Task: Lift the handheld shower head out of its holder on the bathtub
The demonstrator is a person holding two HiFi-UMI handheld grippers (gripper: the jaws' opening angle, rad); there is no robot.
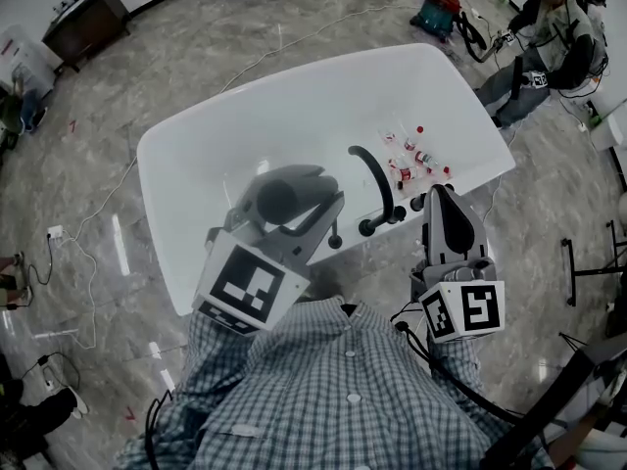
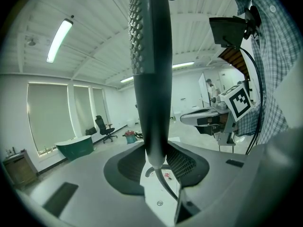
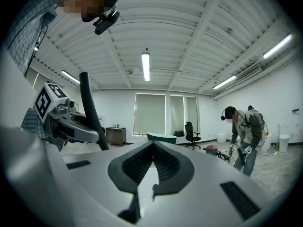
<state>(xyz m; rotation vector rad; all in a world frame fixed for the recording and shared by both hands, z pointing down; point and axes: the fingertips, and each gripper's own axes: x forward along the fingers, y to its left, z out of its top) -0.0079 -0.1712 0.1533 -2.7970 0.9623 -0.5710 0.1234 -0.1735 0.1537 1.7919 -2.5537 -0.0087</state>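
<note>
The black handheld shower head (image 1: 277,201) is off the white bathtub (image 1: 196,164), and my left gripper (image 1: 304,204) is shut on its handle. In the left gripper view the shower head (image 2: 150,70) stands upright between the jaws with its nozzle face at the top left, and its hose (image 2: 163,183) trails down below the left gripper (image 2: 156,160). My right gripper (image 1: 438,192) hovers over the tub's near rim, right of the black arched faucet (image 1: 377,186). In its own view the right gripper (image 3: 152,148) is shut and empty.
Small red-capped bottles (image 1: 411,157) lie on the tub's right side. Black fittings (image 1: 370,227) stand on the near rim. A person (image 1: 544,37) crouches beyond the tub at the top right, near a vacuum (image 1: 439,8). Cables run over the marble floor (image 1: 108,204).
</note>
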